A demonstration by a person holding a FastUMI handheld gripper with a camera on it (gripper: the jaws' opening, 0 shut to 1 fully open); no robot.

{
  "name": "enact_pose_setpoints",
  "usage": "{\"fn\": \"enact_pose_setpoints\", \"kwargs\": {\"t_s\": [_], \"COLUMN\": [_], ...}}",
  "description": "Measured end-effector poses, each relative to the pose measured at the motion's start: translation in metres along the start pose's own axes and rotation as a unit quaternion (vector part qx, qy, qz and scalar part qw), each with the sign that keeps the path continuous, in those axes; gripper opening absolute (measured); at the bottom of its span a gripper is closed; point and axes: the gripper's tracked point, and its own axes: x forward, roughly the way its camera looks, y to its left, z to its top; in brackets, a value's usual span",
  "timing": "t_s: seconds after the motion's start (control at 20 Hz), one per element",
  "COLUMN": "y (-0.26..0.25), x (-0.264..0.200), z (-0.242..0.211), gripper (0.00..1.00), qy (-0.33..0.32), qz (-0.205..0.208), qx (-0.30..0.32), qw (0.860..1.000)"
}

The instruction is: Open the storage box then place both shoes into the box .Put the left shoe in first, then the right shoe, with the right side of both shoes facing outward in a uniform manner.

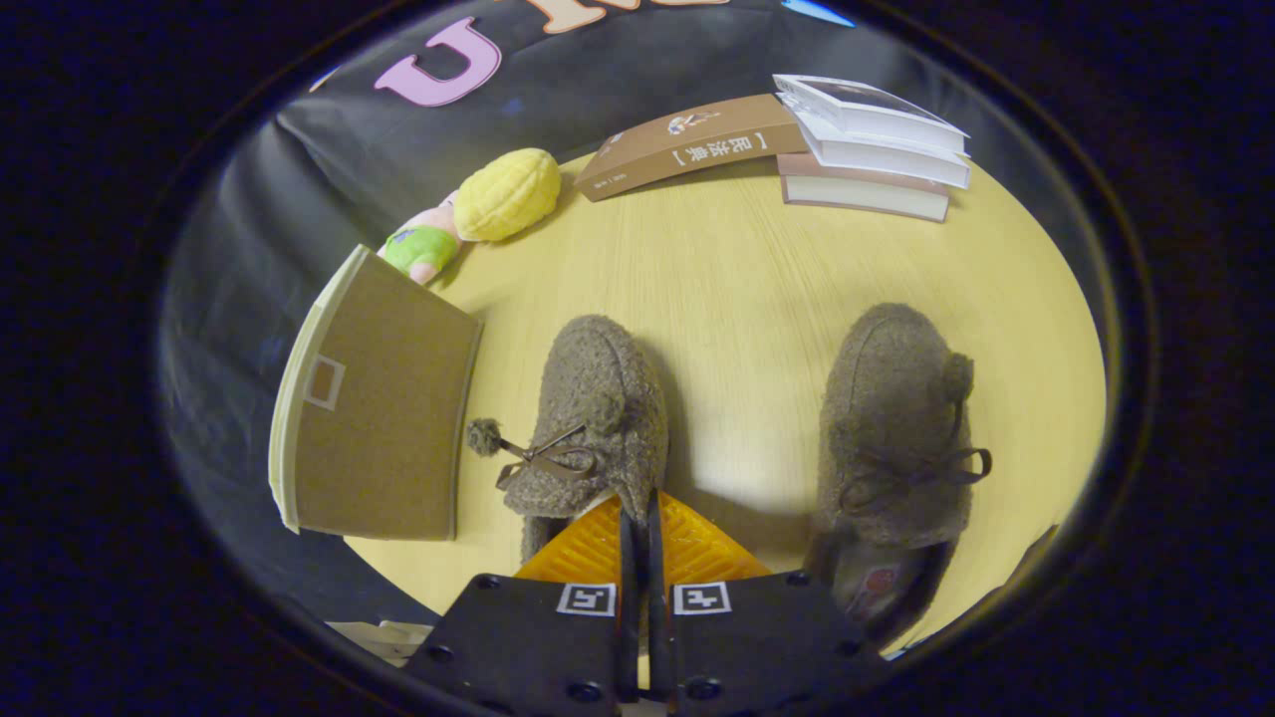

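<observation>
The tongs [642,528] sit nearest, their fingers drawn narrow with only a slit between them, right at the heel rim of the left shoe [593,428]. Whether they pinch that rim or merely touch it I cannot tell. This shoe lies on the desk [737,289] toe pointing away, bow and pompom on its box side. The right shoe [896,438] lies beside it, apart, also toe away. On the other side of the left shoe stands the box [383,418], its brown lid flat and closed.

Judging by the closed lid, opening the box looks to be the step still owed. To do it well, bring the fingers to the lid's free edge, lift it fully clear, and only then take the left shoe by its heel rim.

Farther off lie a plush toy [478,214] and a stack of books [797,144] against the wall.
</observation>
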Motion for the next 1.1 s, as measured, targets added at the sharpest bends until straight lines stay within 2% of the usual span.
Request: {"fn": "enact_pose_setpoints", "kwargs": {"t_s": [0.2, 0.45, 0.6, 0.9, 1.1], "y": [0.014, 0.050, 0.074, 0.115, 0.154], "x": [-0.005, -0.024, -0.038, -0.070, -0.089], "z": [-0.001, 0.007, 0.016, 0.042, 0.060], "gripper": [0.07, 0.07, 0.07, 0.07, 0.07], "qy": [0.003, 0.001, -0.006, -0.028, -0.031], "qz": [0.024, 0.085, 0.108, 0.129, 0.162], "qx": [0.034, 0.097, 0.102, 0.082, 0.078], "qw": [0.999, 0.992, 0.989, 0.988, 0.983]}}
